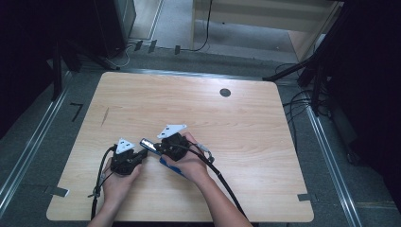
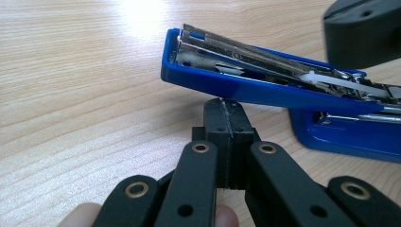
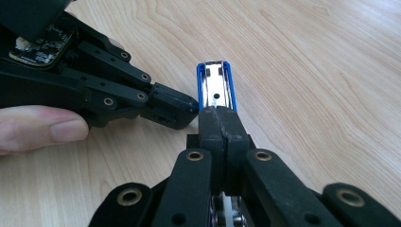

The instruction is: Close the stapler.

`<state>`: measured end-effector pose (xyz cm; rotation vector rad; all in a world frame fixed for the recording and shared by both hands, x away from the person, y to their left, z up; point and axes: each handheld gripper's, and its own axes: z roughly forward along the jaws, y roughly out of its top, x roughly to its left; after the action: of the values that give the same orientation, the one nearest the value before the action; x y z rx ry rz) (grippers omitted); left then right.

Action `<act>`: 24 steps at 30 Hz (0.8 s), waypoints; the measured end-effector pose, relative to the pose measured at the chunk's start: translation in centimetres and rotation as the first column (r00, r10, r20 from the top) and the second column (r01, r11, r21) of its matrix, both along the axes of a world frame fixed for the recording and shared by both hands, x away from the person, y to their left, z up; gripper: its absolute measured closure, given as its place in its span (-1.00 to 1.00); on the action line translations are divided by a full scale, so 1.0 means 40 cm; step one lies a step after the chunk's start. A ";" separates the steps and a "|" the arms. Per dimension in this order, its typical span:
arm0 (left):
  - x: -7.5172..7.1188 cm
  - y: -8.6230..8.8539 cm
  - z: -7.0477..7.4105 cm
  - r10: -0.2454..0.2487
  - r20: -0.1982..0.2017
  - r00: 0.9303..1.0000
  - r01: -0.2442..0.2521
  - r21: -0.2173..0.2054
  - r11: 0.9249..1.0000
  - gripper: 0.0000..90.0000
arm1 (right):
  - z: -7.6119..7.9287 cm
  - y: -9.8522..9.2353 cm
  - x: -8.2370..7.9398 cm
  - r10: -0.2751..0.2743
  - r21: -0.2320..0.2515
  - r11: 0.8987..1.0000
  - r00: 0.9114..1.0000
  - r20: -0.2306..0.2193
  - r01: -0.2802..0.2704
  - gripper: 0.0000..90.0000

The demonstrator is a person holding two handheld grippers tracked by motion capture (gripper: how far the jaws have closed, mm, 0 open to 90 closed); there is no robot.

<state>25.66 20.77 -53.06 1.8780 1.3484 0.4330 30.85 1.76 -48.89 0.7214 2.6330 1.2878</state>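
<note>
One blue stapler, hinged open, metal staple channel exposed.

Right gripper: jaws pressed together over a blue stapler, whose opened top with its metal magazine is seen beyond the tips. Left gripper: entered from the left, jaws closed, tip just beside the stapler. A thumb is seen behind it. Wooden table beneath.
</note>
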 end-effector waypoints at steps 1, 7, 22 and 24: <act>0.000 -0.001 0.000 -0.002 0.001 1.000 0.002 0.003 1.000 1.00 | -0.003 0.005 0.003 -0.002 -0.005 1.000 1.000 0.000 0.002 1.00; 0.000 -0.003 0.001 -0.010 0.004 1.000 0.010 0.004 1.000 1.00 | -0.016 0.019 0.012 -0.008 -0.027 1.000 1.000 -0.008 0.008 1.00; -0.004 -0.011 0.011 -0.032 0.023 0.999 0.032 -0.030 0.999 1.00 | -0.007 0.017 0.012 -0.015 -0.023 1.000 1.000 0.003 0.015 1.00; -0.006 -0.013 0.013 -0.032 0.031 0.999 0.033 -0.037 0.999 1.00 | -0.004 0.015 0.012 -0.013 -0.020 1.000 1.000 0.006 0.013 1.00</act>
<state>25.43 20.27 -52.55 1.8534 1.2959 0.4151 31.32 2.37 -49.06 0.7298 2.6286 1.2560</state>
